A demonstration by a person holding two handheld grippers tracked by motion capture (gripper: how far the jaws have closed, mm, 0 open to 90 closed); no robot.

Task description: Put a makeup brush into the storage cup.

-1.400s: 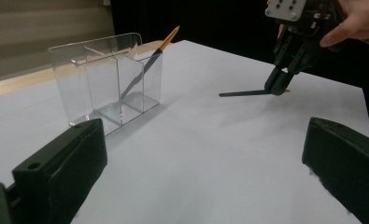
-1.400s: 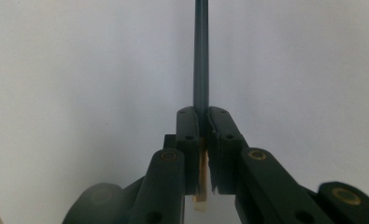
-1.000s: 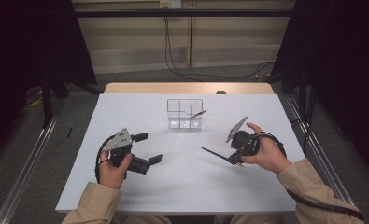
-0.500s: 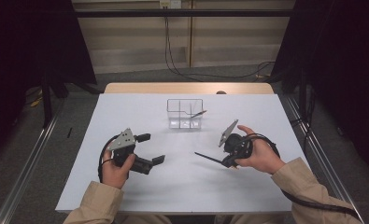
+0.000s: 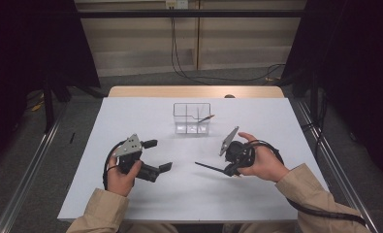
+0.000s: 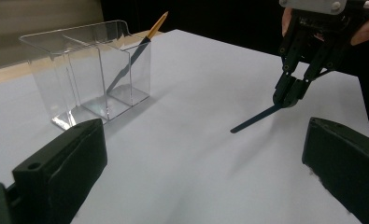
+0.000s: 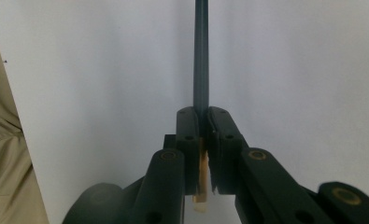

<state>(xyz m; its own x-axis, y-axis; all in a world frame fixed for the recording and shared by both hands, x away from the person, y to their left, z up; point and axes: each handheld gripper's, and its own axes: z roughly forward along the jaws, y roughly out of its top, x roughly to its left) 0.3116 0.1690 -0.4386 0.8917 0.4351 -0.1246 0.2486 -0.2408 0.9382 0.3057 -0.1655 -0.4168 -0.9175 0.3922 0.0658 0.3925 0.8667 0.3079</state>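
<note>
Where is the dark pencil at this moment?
The dark pencil is clamped in the right gripper, on the right of the high view. It points left over the table, nearer the person than the clear holder.

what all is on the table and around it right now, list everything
clear holder: one, transparent, divided into compartments, far middle of the table
pencil in holder: one, dark blue with a wood-coloured end, leaning in the holder's end compartment
held pencil: one, dark blue, clamped in the right tongs, pointing toward the left tongs
table: one, white top with a wooden far edge
cables: black, on the floor beyond the table
left tongs: black, jaws open with nothing between them, near left
right tongs: black, shut on the held pencil, near right
sleeves: two, tan, at the near edge
</note>
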